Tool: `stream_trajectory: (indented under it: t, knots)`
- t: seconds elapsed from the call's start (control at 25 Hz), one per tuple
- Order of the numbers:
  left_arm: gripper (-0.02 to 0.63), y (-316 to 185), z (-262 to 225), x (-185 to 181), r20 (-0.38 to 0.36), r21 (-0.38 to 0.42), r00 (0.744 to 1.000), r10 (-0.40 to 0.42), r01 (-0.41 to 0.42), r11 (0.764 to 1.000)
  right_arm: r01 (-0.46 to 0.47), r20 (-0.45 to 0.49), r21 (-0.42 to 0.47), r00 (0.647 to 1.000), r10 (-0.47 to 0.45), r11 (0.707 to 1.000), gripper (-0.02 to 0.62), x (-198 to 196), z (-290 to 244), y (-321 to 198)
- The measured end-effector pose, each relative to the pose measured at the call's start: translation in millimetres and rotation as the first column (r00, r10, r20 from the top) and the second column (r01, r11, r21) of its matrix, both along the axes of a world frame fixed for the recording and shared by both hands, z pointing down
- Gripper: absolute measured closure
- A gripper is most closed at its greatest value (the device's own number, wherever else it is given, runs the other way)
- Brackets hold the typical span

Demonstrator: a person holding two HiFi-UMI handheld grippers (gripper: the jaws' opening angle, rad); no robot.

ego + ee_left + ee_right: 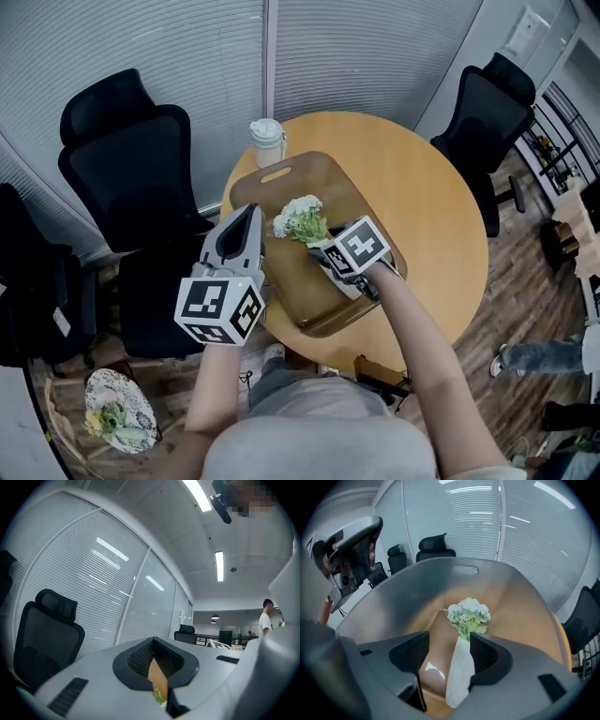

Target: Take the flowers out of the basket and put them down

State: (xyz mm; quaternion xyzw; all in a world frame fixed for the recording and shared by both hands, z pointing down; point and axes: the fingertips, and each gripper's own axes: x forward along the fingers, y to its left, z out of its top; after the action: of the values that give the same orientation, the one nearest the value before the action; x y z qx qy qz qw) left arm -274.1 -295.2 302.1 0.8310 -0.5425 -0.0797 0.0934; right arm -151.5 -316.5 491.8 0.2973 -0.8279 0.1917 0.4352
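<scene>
Flowers [468,613] in a white wrap lie inside the brown basket [417,585]. The wrap sits between the right gripper's [449,641] parted jaws, against one jaw, ungripped. The basket stands on the round bench [427,187]. The left gripper [251,217] hovers by its edge, jaws clenched, empty.

Left tongs [153,644] with tips together, black office chair [44,639] at left, slatted blinds [93,573] behind, distant person [267,617] at right

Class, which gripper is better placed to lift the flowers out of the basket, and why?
Right. The right gripper points down into the basket, jaws apart either side of the white wrap on the flowers. The left gripper is level beside the basket, jaws together.
</scene>
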Motion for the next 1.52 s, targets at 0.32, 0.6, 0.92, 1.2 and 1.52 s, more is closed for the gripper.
stream_trajectory:
  t: [0.32,0.6,0.92,1.2,1.52]
  knots:
    - [0.601,-11.0,4.8,-6.3,-0.06,-0.006,0.998,0.001,-0.001,1.0,0.002,-0.15,-0.158,0.988,-0.025,0.988,0.305,20.6,50.7,12.0]
    - [0.601,-16.8,7.4,-13.0,-0.079,-0.006,0.997,-0.008,0.007,1.0,0.017,-0.284,-0.224,0.955,-0.082,0.974,0.305,30.8,84.5,17.9]
    - [0.601,-24.0,17.4,-21.6,-0.082,-0.03,0.996,-0.03,0.028,0.999,0.014,-0.376,-0.242,0.92,-0.107,0.97,0.304,34.0,104.0,13.5]
    - [0.603,-26.2,19.8,-13.0,-0.074,-0.037,0.997,-0.011,0.009,0.999,0.024,-0.437,-0.208,0.892,-0.115,0.978,0.298,35.8,114.4,3.4]
    - [0.601,-26.2,24.7,-12.1,-0.067,-0.046,0.998,-0.017,0.014,0.999,0.008,-0.427,-0.308,0.892,-0.146,0.951,0.273,33.6,132.8,23.6]
